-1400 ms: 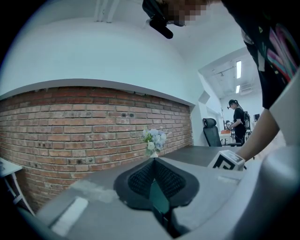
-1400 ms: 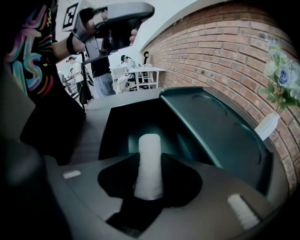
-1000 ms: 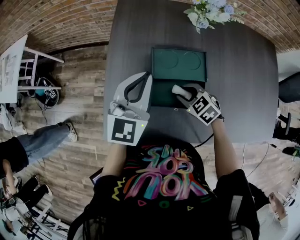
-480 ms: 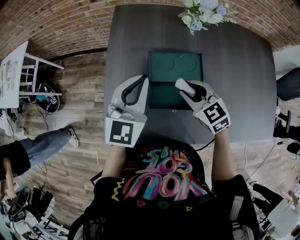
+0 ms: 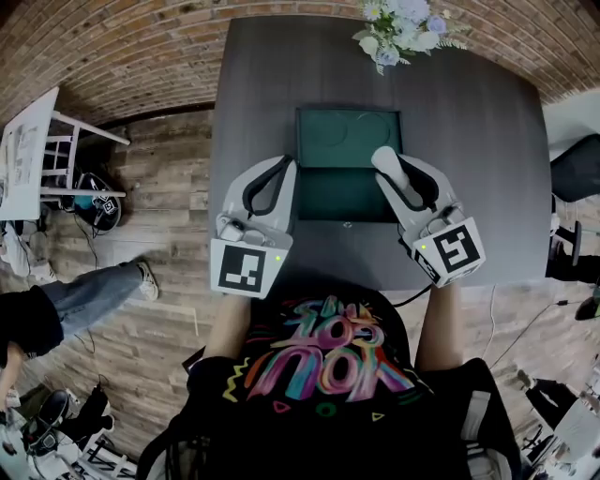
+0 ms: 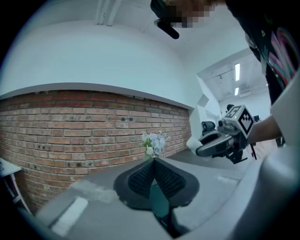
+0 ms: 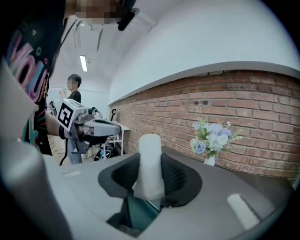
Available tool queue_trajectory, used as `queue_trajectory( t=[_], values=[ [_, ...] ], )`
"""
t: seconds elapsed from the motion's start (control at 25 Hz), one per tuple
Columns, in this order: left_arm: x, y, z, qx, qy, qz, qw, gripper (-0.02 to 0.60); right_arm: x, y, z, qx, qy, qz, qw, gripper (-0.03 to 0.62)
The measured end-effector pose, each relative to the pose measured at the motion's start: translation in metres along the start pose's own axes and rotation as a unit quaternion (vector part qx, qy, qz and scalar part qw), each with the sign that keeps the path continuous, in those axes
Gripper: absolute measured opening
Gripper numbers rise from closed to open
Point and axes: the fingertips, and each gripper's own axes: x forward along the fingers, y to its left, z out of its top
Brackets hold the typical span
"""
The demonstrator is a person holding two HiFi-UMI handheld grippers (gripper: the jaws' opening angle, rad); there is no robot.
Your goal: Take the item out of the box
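The open dark green box [image 5: 323, 197] lies on the dark table [image 5: 487, 141], with its lid [image 5: 349, 138] folded back on the far side. My right gripper [image 5: 388, 167] is held above the box's right side, shut on a white cylindrical item [image 5: 391, 172]. In the right gripper view the item [image 7: 150, 164] stands upright between the pads, with the gripper [image 7: 150, 177] clear of the box. My left gripper [image 5: 285, 165] hovers at the box's left edge. Its jaws [image 6: 153, 176] are shut and hold nothing. The left gripper view also shows the right gripper [image 6: 220, 143].
A vase of pale flowers [image 5: 398, 23] stands at the table's far edge. On the wooden floor to the left are a white chair [image 5: 47, 141] and a bystander's leg [image 5: 89, 291]. A brick wall [image 7: 243, 103] runs behind the table.
My right gripper has lifted the white item up out of the box and levelled out. The left gripper has stayed in place.
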Motion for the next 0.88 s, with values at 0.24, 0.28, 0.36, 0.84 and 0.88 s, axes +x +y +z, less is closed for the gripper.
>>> queue_trajectory(
  t=[0.24, 0.28, 0.36, 0.84, 0.88],
  values=[
    [-0.004, 0.0, 0.002, -0.008, -0.004, 0.001, 1.0, 0.0, -0.02, -0.006, 0.009, 0.037, -0.046, -0.027, 0.998, 0.133],
    [-0.004, 0.0, 0.002, -0.01, -0.004, 0.002, 0.9999, 0.002, -0.024, -0.007, 0.009, 0.048, -0.054, -0.031, 0.997, 0.133],
    [-0.005, 0.0, 0.001, -0.01, -0.005, 0.002, 0.9999, 0.001, -0.03, -0.009, 0.008, 0.068, -0.071, -0.039, 0.994, 0.133],
    [-0.008, 0.002, 0.002, -0.013, -0.007, 0.006, 0.9999, 0.001, -0.041, -0.009, 0.006, 0.093, -0.098, -0.057, 0.989, 0.133],
    [-0.009, 0.002, 0.003, -0.013, -0.008, 0.007, 0.9999, 0.001, -0.041, -0.008, 0.007, 0.093, -0.099, -0.057, 0.989, 0.133]
  ],
)
